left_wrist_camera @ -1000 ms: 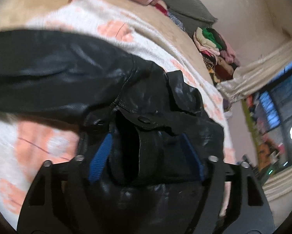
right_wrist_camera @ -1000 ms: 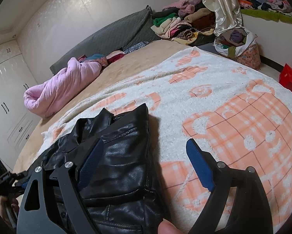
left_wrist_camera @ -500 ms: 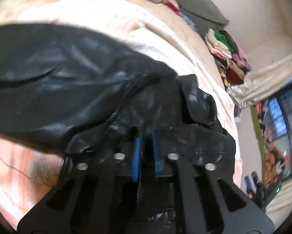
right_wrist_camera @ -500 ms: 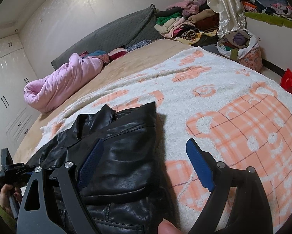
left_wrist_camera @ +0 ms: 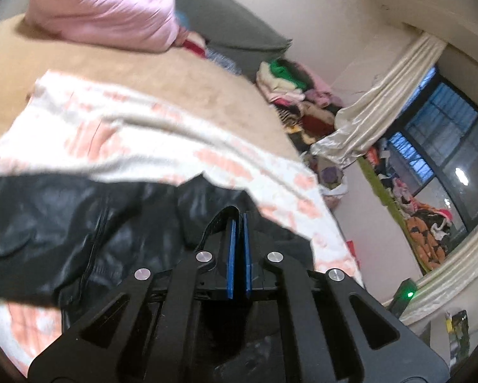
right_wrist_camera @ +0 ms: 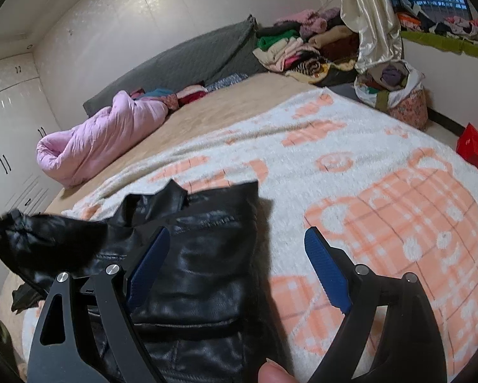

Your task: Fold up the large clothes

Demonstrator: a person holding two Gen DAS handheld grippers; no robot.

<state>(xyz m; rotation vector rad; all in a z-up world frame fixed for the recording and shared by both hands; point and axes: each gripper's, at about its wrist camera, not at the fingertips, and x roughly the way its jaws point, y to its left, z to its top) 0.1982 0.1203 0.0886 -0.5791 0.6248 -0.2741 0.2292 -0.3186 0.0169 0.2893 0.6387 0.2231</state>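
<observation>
A black leather jacket [left_wrist_camera: 79,233] lies on a white and orange blanket [left_wrist_camera: 143,140] spread over the bed. My left gripper [left_wrist_camera: 239,220] is shut, its blue pads pressed together on a strip of the jacket's leather that curls round the left pad. In the right wrist view that end of the jacket [right_wrist_camera: 31,233] hangs lifted at the far left, while the rest of it [right_wrist_camera: 200,271] stays flat. My right gripper [right_wrist_camera: 237,233] stands open above the jacket's right edge, one finger over the leather and the other over the blanket [right_wrist_camera: 366,159], holding nothing.
A rolled pink quilt [right_wrist_camera: 105,137] lies near the grey headboard [right_wrist_camera: 181,63]. Piled clothes [right_wrist_camera: 302,48] sit at the bed's far corner, with a full bag [right_wrist_camera: 395,95] and a red bag [right_wrist_camera: 474,153] on the floor beside it. A thumb [right_wrist_camera: 274,373] shows at the bottom edge.
My left gripper closed on the jacket's edge and rose with it, lifting that end off the blanket. The right gripper stayed open in the same place.
</observation>
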